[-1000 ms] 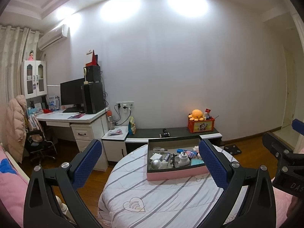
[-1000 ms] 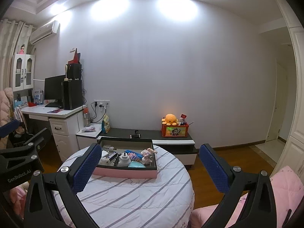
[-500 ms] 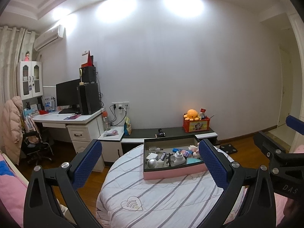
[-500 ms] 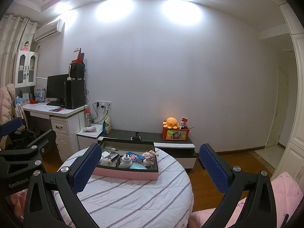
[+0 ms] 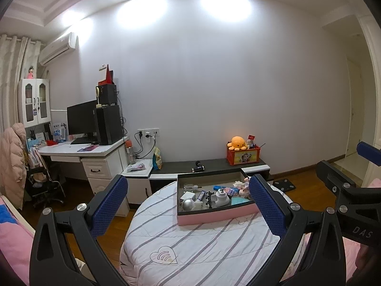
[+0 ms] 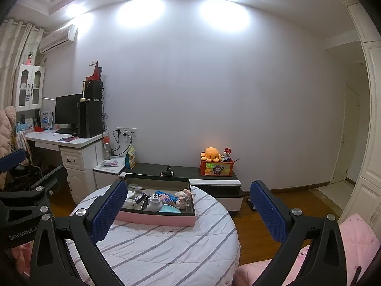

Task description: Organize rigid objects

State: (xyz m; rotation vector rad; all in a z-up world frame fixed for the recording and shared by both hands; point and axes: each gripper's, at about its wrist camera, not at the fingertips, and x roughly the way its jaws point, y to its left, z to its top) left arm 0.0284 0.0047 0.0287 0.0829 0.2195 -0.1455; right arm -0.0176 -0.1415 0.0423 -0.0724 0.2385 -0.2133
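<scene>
A pink box point(image 5: 214, 217) filled with small items is seen at the far side of a round table point(image 5: 190, 250) covered by a striped cloth. The left gripper point(image 5: 188, 205) and right gripper point(image 6: 188, 205) are both held spread wide and empty, near the table's near edge, well apart from the box.
</scene>
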